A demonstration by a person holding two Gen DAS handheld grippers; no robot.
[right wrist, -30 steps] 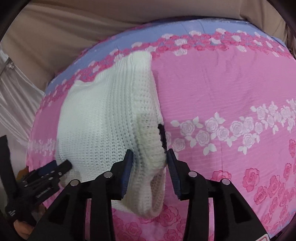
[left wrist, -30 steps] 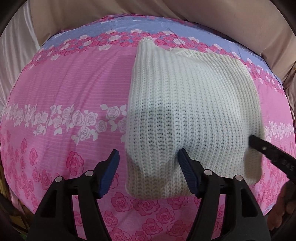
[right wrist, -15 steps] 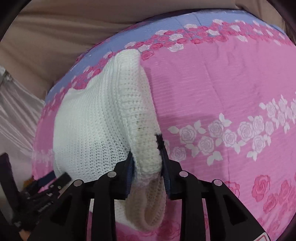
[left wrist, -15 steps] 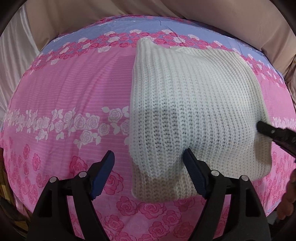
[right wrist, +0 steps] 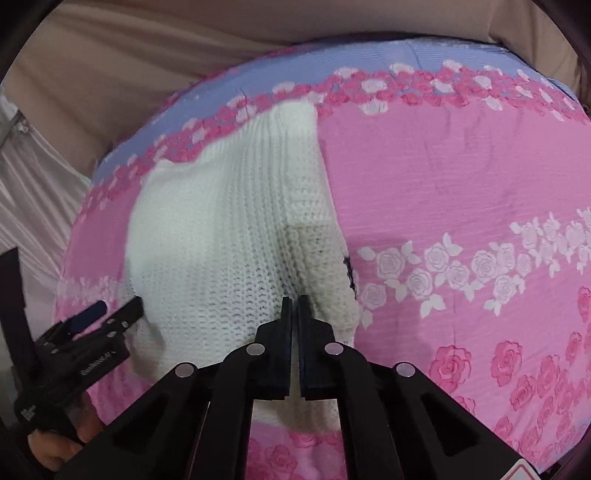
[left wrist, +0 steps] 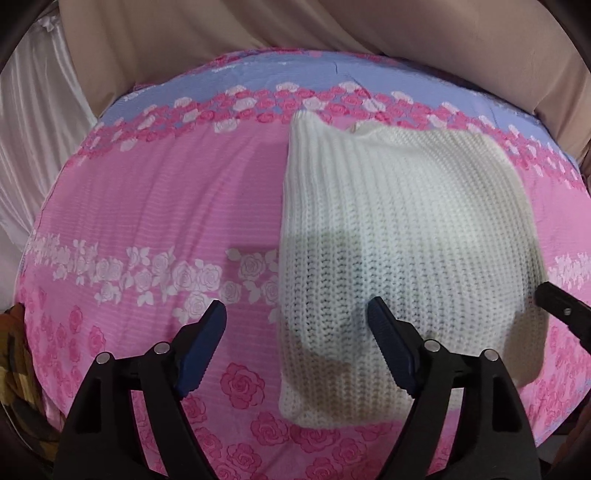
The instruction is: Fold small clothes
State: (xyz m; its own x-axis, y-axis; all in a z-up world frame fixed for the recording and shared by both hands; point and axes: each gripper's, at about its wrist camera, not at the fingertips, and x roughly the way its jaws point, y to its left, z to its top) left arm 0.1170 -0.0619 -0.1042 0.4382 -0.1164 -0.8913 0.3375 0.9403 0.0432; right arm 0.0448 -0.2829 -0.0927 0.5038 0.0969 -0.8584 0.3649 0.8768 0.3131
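Note:
A white knitted garment (left wrist: 399,236) lies folded on the pink rose-patterned sheet (left wrist: 155,206). It also shows in the right wrist view (right wrist: 229,229). My left gripper (left wrist: 295,325) is open above the garment's near left edge and holds nothing. My right gripper (right wrist: 294,302) is shut, its fingers pressed together over the garment's near right part; I cannot tell whether any fabric is pinched between them. The left gripper shows at the left of the right wrist view (right wrist: 96,317). The right gripper's tip shows at the right of the left wrist view (left wrist: 561,306).
A blue band (left wrist: 295,74) runs along the sheet's far edge. Beige fabric (left wrist: 258,26) lies beyond it, and pale satin cloth (left wrist: 33,122) is at the left. A small dark mark (right wrist: 349,273) sits at the garment's right edge.
My right gripper has closed from wide open to shut over the garment's near right part. My left gripper has pulled back a little and stays open.

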